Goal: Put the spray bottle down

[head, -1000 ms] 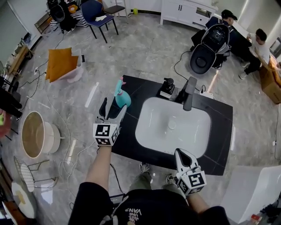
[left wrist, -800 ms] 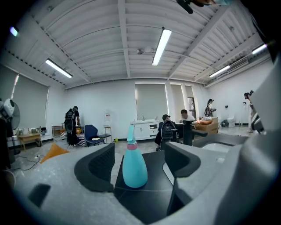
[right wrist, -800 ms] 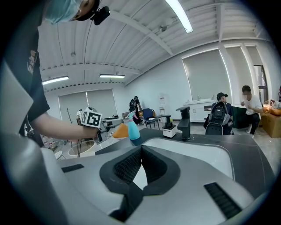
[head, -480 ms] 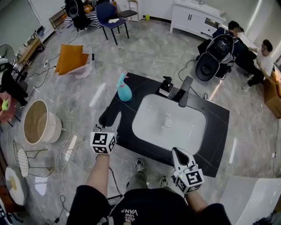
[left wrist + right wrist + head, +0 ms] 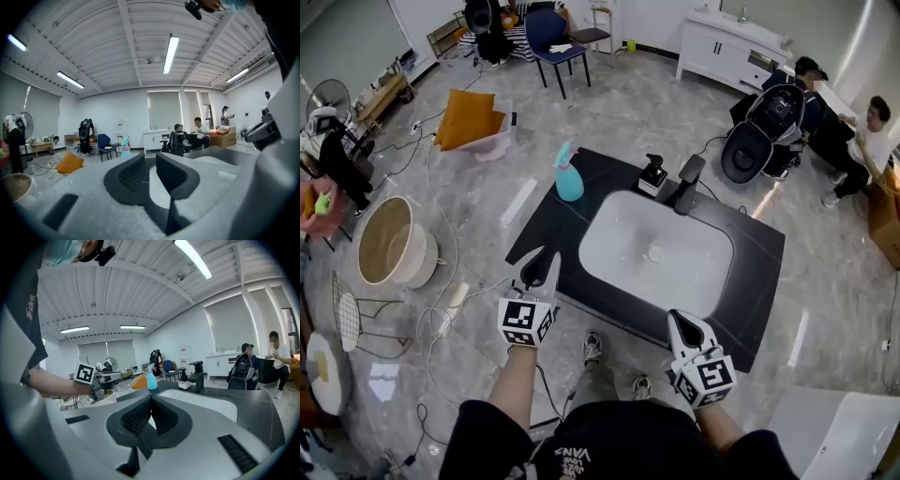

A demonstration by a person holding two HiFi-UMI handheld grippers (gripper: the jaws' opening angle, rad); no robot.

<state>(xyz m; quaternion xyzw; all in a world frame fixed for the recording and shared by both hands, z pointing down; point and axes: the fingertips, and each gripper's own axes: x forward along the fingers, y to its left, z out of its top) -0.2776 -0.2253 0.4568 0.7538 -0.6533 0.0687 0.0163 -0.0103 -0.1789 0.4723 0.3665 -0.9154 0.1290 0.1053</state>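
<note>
The teal spray bottle (image 5: pixel 568 175) with a pink trigger stands upright on the far left corner of the black counter (image 5: pixel 546 228); it also shows in the left gripper view (image 5: pixel 125 146) and the right gripper view (image 5: pixel 151 377). My left gripper (image 5: pixel 539 264) hangs off the counter's near left edge, well short of the bottle. Its jaws have just been closing, and a narrow gap with nothing in it remains between them (image 5: pixel 151 165). My right gripper (image 5: pixel 680 324) is at the counter's near edge, jaws shut together and empty (image 5: pixel 151 401).
A white sink basin (image 5: pixel 619 272) fills the counter's middle, with a black faucet (image 5: pixel 686 183) and a soap dispenser (image 5: pixel 652 176) behind it. On the floor lie cables, a round tub (image 5: pixel 389 253) and an orange cushion (image 5: pixel 469 117). People sit at the back right.
My left gripper has pulled back from the spray bottle toward my body and its jaws have narrowed. The bottle stays upright on the counter. The right gripper has drifted slightly.
</note>
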